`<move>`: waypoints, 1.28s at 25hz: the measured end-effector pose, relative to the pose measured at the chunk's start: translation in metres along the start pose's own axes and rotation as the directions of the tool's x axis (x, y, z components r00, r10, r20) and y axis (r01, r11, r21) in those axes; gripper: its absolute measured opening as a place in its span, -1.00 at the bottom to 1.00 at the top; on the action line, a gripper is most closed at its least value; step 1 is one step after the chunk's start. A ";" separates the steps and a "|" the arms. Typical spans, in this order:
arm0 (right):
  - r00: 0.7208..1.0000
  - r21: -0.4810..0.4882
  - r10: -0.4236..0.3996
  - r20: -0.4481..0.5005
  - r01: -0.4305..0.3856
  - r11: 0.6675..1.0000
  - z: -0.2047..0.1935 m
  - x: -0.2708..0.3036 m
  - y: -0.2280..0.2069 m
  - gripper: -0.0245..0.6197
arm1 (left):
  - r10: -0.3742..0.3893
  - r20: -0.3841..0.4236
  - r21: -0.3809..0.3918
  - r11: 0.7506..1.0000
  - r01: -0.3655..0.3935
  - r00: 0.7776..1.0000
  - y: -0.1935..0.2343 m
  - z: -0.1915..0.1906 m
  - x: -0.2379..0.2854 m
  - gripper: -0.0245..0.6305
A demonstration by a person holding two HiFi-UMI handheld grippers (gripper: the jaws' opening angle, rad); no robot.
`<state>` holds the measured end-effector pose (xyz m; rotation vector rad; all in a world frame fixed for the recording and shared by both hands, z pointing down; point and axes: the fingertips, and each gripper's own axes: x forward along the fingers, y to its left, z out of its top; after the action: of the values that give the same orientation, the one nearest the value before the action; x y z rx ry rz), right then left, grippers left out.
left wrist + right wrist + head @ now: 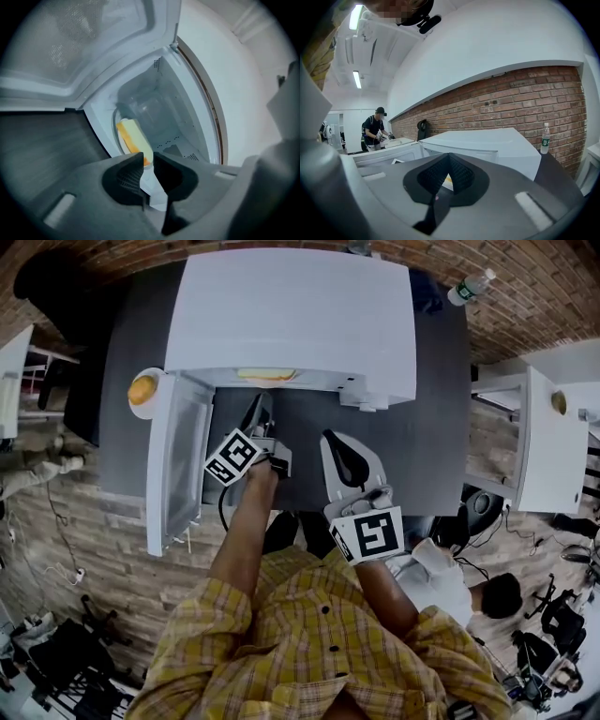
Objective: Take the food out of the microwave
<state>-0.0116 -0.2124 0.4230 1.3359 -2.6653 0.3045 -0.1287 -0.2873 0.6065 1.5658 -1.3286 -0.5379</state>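
The white microwave (291,315) stands on a dark table (441,409), its door (178,460) swung open to the left. Inside, yellow food (267,375) lies on a pale plate; in the left gripper view the food (133,136) shows just beyond the jaws. My left gripper (258,411) is at the mouth of the oven, rolled on its side, and it (149,161) is open by a narrow gap with nothing between the pads. My right gripper (336,442) hangs back over the table, right of the opening; its (449,157) fingertips meet, empty.
An orange in a small bowl (142,390) sits at the table's left edge beside the door hinge. A water bottle (469,287) stands at the back right corner. A white desk (548,437) is to the right. A person (375,129) works far off.
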 end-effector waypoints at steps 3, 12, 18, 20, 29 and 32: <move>1.000 0.004 -0.006 0.001 0.006 1.000 -0.002 0.002 -0.002 -0.91 | -0.003 0.011 -0.122 0.993 0.004 1.000 0.013 -0.002 0.006 -0.71; 1.000 0.021 -0.013 -0.017 0.014 1.000 -0.011 0.005 -0.008 -0.91 | 0.010 0.106 -0.449 0.893 0.038 0.994 0.044 -0.002 0.019 -0.62; 1.000 0.021 -0.018 -0.019 0.018 1.000 -0.012 0.006 -0.008 -0.91 | 0.042 0.105 -0.466 0.885 0.012 0.994 0.053 -0.001 0.027 -0.62; 1.000 0.020 -0.020 -0.021 0.020 1.000 -0.013 0.006 -0.010 -0.91 | 0.048 0.109 -0.474 0.880 0.009 0.993 0.054 -0.001 0.030 -0.62; 0.999 0.026 -0.025 -0.042 0.026 0.999 -0.020 0.008 -0.017 -0.91 | 0.068 0.116 -0.490 0.872 -0.002 0.991 0.057 -0.001 0.039 -0.68; 0.999 0.026 -0.031 -0.044 0.032 0.999 -0.021 0.009 -0.020 -0.91 | 0.081 0.116 -0.496 0.868 -0.013 0.990 0.058 -0.002 0.042 -0.68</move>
<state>-0.0004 -0.2261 0.4479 1.3621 -2.6111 0.3622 -0.1429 -0.3206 0.6679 1.0834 -1.2000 -0.8886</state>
